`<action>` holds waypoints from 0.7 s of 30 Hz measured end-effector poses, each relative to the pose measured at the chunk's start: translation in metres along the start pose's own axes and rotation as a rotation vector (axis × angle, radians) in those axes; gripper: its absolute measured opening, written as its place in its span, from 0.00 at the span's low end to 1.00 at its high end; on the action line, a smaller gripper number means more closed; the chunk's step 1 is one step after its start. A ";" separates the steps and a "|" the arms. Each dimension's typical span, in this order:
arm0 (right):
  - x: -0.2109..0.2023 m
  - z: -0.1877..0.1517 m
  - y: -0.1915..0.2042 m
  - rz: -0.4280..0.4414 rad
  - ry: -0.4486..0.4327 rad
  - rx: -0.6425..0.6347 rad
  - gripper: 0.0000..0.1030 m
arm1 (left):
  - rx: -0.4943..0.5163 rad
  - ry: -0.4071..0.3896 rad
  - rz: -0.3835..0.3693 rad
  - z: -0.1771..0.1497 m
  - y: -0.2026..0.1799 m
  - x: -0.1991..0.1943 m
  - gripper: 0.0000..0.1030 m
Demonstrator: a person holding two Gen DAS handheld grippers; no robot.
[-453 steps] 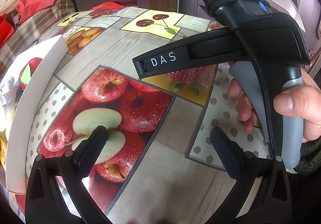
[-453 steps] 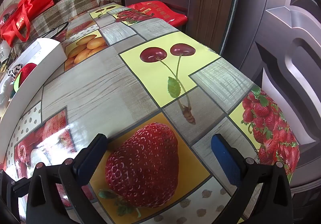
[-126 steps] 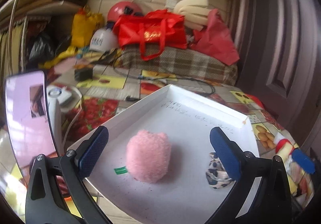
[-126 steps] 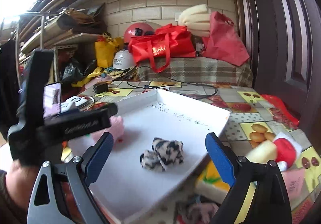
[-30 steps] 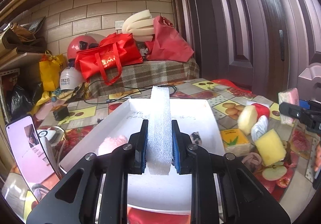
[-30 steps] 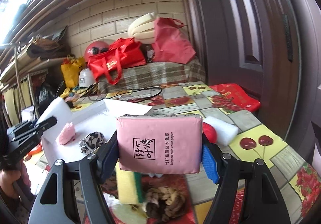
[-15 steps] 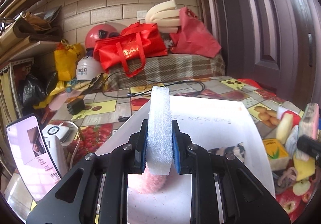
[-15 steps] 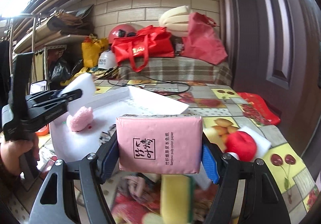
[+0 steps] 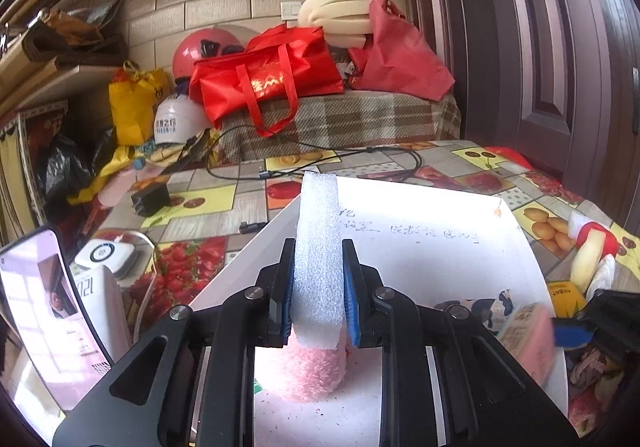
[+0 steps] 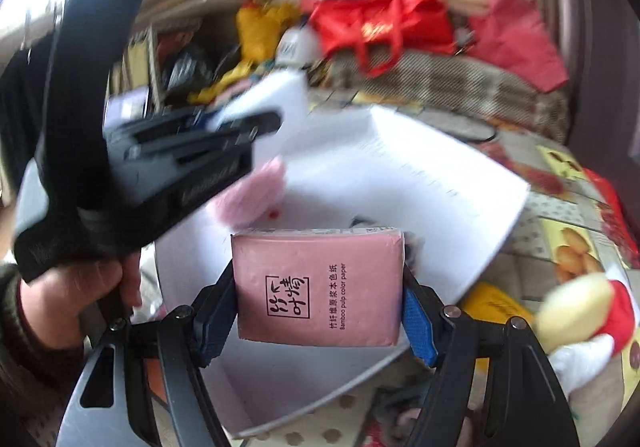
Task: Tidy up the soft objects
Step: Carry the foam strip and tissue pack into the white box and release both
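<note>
i am pinching a white foam strip upright in my left gripper, over the pink plush in the white tray. my right gripper is clamping a pink tissue pack above the tray's near edge.

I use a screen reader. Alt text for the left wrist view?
The left gripper clamps an upright white foam strip over a white tray holding a pink plush. At right, a pink tissue pack enters.
</note>
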State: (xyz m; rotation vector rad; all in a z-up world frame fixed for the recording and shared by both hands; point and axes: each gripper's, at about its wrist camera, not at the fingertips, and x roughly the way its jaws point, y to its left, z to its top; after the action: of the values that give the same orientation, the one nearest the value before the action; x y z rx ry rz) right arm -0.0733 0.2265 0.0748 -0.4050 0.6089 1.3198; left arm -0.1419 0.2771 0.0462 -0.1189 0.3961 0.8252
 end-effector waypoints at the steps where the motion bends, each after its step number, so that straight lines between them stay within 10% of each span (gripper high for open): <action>1: 0.004 0.001 -0.001 -0.011 0.017 0.008 0.70 | -0.001 0.007 -0.001 0.000 0.000 0.001 0.19; 11: 0.015 0.016 -0.051 -0.192 -0.056 0.299 0.70 | 0.011 0.013 -0.001 0.001 -0.004 0.002 0.19; 21: 0.009 0.025 -0.033 -0.182 -0.115 0.202 0.83 | -0.046 0.072 0.024 0.005 0.006 0.019 0.23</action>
State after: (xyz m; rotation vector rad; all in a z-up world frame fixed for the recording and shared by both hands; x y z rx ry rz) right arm -0.0358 0.2413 0.0871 -0.2120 0.5882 1.0889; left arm -0.1330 0.2958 0.0437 -0.1874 0.4466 0.8559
